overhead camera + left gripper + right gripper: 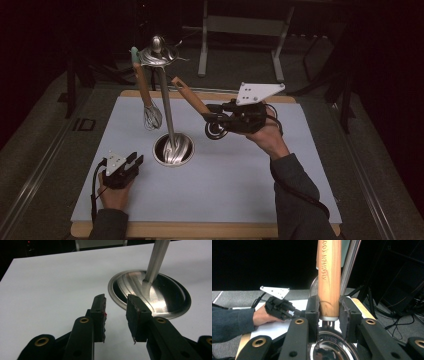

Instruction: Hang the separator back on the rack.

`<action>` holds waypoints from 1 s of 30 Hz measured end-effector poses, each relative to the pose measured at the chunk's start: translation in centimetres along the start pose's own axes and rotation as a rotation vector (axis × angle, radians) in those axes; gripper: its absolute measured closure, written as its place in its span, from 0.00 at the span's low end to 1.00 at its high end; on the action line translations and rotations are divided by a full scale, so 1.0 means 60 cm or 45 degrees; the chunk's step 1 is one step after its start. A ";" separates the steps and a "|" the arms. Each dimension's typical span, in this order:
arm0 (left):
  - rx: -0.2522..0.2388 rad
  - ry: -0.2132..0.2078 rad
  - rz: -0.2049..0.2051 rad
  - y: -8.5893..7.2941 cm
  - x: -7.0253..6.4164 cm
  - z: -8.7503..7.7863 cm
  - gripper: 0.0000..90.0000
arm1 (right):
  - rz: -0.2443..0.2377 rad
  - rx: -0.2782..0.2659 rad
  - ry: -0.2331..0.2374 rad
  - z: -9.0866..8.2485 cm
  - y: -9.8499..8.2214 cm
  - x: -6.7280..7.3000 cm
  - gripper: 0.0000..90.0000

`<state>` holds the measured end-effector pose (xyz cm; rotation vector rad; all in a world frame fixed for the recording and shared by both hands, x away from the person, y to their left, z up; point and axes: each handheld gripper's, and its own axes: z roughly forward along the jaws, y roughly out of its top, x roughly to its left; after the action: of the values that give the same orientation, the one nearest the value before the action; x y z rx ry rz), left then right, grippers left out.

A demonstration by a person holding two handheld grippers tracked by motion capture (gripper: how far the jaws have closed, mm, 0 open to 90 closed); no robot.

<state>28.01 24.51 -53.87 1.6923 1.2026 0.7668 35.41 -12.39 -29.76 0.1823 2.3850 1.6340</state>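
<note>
The right gripper (216, 119) pinches a wooden-handled steel measuring scoop (329, 280) aloft beside the steel utensil stand (165, 95) (rigid, top-heavy; best held mid-handle). The left gripper (115, 315) rests spread, empty.

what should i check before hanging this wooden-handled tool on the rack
1. Right claw shut on wooden-handled utensil: ok.
2. Handle tip aimed up toward rack top: ok.
3. Free hook on the rack top: cannot tell.
4. Hanging whisk apart from the raised handle: ok.
5. Rack base flat on the white mat: ok.
6. Left claw open, resting on the mat beside the base: ok.
</note>
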 end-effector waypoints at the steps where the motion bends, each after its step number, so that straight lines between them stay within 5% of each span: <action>1: 0.001 0.001 0.000 0.000 0.000 0.000 0.77 | 0.001 0.000 -0.001 0.000 0.001 0.000 0.79; 30: 0.003 -0.001 0.001 0.000 0.000 0.000 0.77 | -0.029 0.004 -0.029 0.025 0.047 0.003 0.79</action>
<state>28.01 24.52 -53.86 1.6949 1.2027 0.7655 35.55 -9.98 -27.69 0.1727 2.3643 1.6103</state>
